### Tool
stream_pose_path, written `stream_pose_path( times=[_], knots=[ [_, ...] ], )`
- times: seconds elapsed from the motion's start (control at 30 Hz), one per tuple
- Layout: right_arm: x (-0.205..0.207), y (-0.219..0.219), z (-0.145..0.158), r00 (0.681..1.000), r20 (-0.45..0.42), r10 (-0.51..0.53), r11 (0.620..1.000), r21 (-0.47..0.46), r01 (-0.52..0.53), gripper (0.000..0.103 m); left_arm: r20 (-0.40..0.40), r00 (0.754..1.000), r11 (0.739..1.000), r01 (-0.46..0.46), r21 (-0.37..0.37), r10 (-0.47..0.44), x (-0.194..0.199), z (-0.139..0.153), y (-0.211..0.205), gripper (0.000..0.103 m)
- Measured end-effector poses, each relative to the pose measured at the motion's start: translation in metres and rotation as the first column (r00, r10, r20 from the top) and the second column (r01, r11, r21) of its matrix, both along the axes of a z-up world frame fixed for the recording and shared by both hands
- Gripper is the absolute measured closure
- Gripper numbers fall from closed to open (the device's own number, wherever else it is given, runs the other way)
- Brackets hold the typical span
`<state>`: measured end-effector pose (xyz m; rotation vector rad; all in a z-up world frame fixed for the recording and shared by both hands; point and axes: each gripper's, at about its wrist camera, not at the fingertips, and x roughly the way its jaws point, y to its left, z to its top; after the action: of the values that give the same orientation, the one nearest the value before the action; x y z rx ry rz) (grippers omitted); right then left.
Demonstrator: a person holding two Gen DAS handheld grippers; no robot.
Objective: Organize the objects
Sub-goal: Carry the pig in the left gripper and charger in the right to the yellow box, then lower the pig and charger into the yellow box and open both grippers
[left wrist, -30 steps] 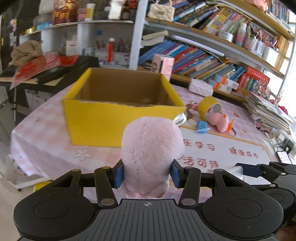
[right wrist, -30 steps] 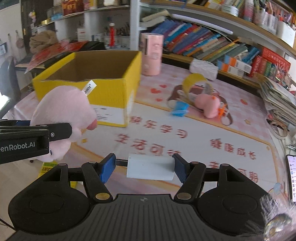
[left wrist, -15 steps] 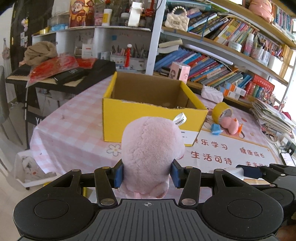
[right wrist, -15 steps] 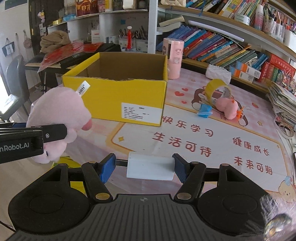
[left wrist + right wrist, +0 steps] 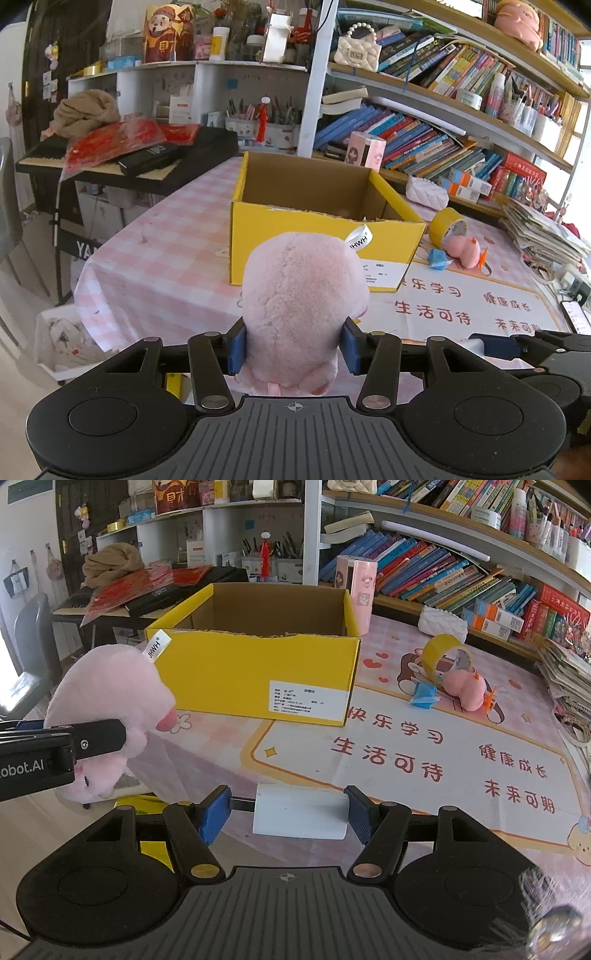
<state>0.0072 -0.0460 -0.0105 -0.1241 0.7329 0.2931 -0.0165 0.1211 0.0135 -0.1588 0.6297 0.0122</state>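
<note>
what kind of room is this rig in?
Probably a home study or child's room: bookshelves packed with books, pen pots, a keyboard and a pink cartoon table mat.

Two pink plush toys [image 5: 303, 310] [image 5: 463, 688], one yellow box [image 5: 258, 672], one tape roll [image 5: 445, 659], one white block [image 5: 301, 814].

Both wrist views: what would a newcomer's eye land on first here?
The pink plush toy clamped in the left gripper fills the foreground. Behind it on the table stands an open yellow cardboard box. The right gripper is closed on a white block.
</note>
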Motion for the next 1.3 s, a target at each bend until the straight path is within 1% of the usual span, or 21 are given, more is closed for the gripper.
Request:
stream_pose_path(
  times=[0.3,0.47,0.67,0.9,1.07,1.3],
  knots=[
    [0.001,0.009,0.002,1.000,0.002,0.007,1.000,-0.012,-0.006,0.039,0.038,0.999,1.000,-0.001,-0.005,0.001,0.003,0.006,0.003,0.055],
    [0.013,0.008,0.008,0.999,0.038,0.015,1.000,-0.016,-0.015,0.039,0.083,0.997,1.000,-0.010,0.007,0.009,0.019,0.016,0.002,0.055],
    [0.047,0.006,0.026,0.994,0.106,0.018,1.000,-0.001,-0.018,0.039,0.143,0.989,0.999,-0.028,0.038,0.023,0.049,0.031,0.002,0.055],
    [0.100,0.005,0.050,0.980,0.194,0.038,0.999,0.012,-0.041,0.039,0.188,0.981,0.996,-0.049,0.068,0.035,0.103,0.042,-0.004,0.055],
    [0.139,0.002,0.058,0.973,0.221,0.062,0.998,0.004,-0.065,0.039,0.170,0.984,0.995,-0.063,0.080,0.049,0.139,0.036,-0.012,0.055],
    [0.183,0.001,0.049,0.973,0.205,0.106,0.994,-0.011,-0.106,0.039,0.083,0.995,0.989,-0.069,0.129,0.059,0.179,0.015,-0.023,0.055]
  ],
)
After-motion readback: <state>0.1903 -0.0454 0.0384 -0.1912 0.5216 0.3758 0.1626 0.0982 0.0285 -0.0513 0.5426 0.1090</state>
